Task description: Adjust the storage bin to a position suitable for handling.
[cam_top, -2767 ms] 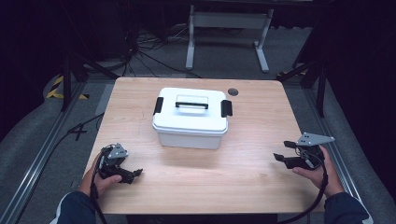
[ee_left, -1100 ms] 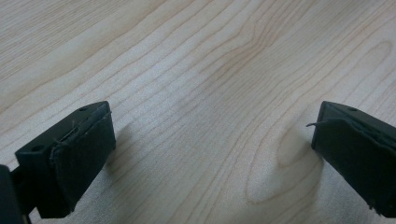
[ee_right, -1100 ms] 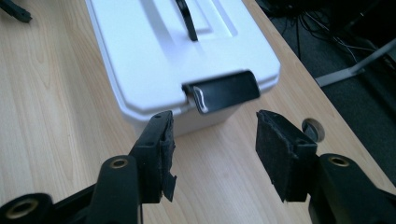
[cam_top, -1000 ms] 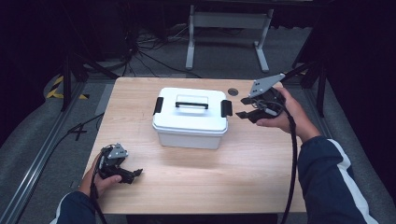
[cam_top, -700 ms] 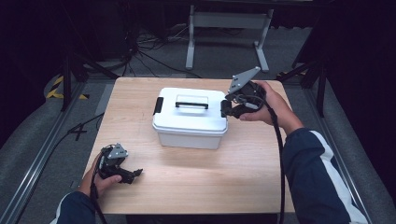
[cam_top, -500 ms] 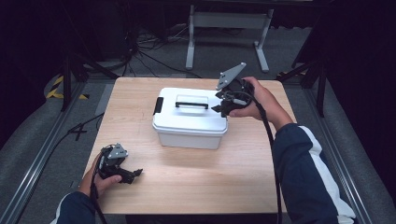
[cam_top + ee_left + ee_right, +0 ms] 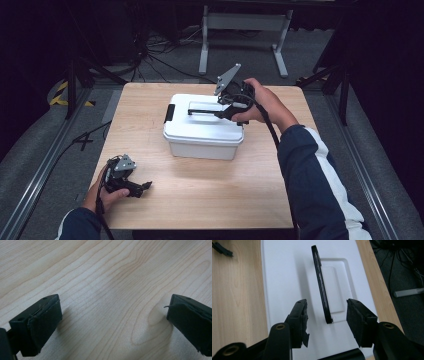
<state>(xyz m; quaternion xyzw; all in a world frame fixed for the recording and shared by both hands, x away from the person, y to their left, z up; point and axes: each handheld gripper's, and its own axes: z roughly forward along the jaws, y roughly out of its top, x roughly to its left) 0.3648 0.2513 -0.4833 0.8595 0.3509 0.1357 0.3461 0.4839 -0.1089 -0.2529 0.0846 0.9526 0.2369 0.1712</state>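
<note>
the right hand-held gripper (image 7: 325, 311) has been narrowing, its jaws straddling the box's (image 7: 202, 131) black handle (image 7: 320, 282) without pinching yet. next: squeeze. left hand-held gripper (image 7: 112, 317) sits open on the counter (image 7: 105, 275).

Since the earlier pictures we see the right gripper (image 7: 220, 114) come from the table's right edge to the box (image 7: 202, 134), its jaws closing a little on either side of the raised handle (image 7: 321, 282), not touching it.

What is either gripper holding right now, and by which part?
Nothing yet. The right gripper straddles the box's black handle, jaws closing but pads not touching it. The left gripper rests open over bare table.
</note>
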